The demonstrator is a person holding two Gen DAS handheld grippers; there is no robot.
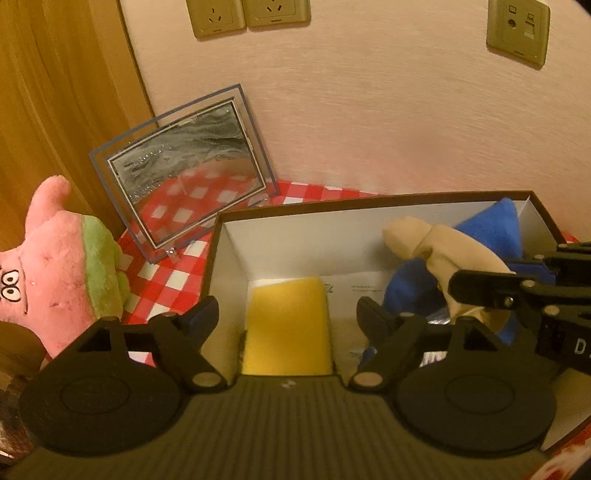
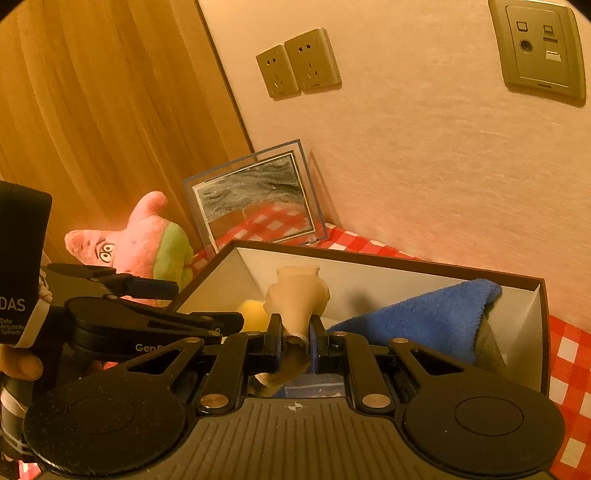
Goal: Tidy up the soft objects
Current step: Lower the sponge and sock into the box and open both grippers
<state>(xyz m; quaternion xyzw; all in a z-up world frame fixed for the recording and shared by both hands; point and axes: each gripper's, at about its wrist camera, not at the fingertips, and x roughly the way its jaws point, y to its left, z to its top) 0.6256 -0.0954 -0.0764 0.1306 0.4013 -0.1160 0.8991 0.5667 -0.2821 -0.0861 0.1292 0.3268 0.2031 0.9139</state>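
A pale wall [image 1: 369,110] with three socket plates [image 1: 216,16] backs the scene, and a wooden panel [image 1: 55,92] stands at the left. A red and white checked cloth [image 1: 177,273] covers the table.

On the cloth sits an open cardboard box [image 1: 280,240], dark outside and white inside. A blue towel [image 2: 424,314] lies bunched at its right end, leaning up against the far right corner. A yellow sponge [image 1: 288,325] lies flat on the box floor at its left end.

Behind the box, a glass picture frame [image 1: 184,173] leans upright near the wall. Left of the box, outside it on the cloth, a pink and green plush star [image 1: 62,266] lies against the wooden panel.

The left gripper [image 1: 288,317] hangs over the left end of the box with its fingers wide apart. The sponge shows between them, but the pads do not press on it.

The right gripper [image 2: 297,339] hangs over the middle of the box with its fingers clamped on a beige rolled sock [image 2: 297,291]. The sock sticks out above the pads, clear of the box floor, with the towel just to its right. In the left wrist view the sock lies against the towel.

A person's fingertips [image 2: 20,363] show at the left edge of the right wrist view, holding the left gripper's handle.
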